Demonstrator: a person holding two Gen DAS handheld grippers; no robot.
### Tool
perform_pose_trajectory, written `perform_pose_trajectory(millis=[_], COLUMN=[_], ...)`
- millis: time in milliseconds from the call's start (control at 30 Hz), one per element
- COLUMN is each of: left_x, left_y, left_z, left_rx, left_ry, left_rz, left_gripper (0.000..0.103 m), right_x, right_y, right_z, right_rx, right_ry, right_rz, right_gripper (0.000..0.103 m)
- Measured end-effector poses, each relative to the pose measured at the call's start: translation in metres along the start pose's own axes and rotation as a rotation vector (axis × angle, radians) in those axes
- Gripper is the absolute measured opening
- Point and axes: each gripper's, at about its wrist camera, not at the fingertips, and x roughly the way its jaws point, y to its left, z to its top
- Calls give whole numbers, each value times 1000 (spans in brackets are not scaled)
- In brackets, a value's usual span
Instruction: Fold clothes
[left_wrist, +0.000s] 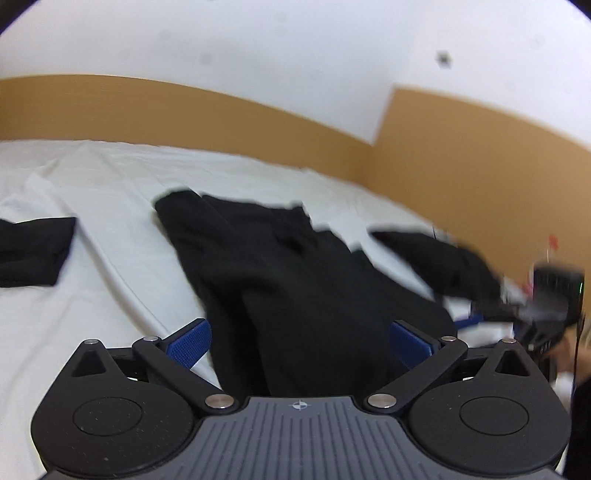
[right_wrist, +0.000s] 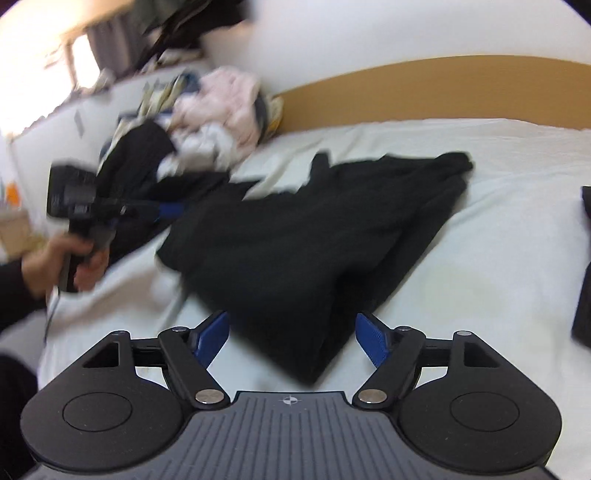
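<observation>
Both tools, left tool (left_wrist: 300, 341) and right tool (right_wrist: 291, 334), stand spread and empty over the black folded garment (right_wrist: 314, 236) on the white-sheeted bed (right_wrist: 498, 229); better pinch matching corners

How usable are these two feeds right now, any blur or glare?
Left wrist view: black garment edges smeared, the other gripper streaked. Right wrist view: clothes pile heavily blurred, bright washout at upper left; near gripper sharp. Both bend the headboard.
</observation>
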Motion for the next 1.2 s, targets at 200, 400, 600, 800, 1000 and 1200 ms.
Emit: perform_pose_trajectory(millis=[200, 400, 600, 800, 1000, 1200], left_x=[51, -24, -56, -26, 72, 77], left_y=[-3, -8, -8, 21, 44, 33], left_z=[-8, -8, -19, 29, 46, 69], left_rx=[37, 30, -87, -192, -179, 33], left_ry=[130, 104, 22, -9, 257, 82], left_rz=[-28, -99, -37, 56, 65, 112], left_gripper=[29, 20, 76, 102, 37, 13], right_x=[21, -21, -32, -49, 25, 20], right_y=[10, 24, 29, -24, -62, -42], right_z=[13, 12, -13, 36, 78, 68], right_rx=[-141, -145, -97, 160, 227, 119], right_ry=[63, 131, 173, -24, 92, -51], right_rz=[-38, 45, -4, -6, -132, -177], right_gripper=[27, 20, 45, 67, 59, 4])
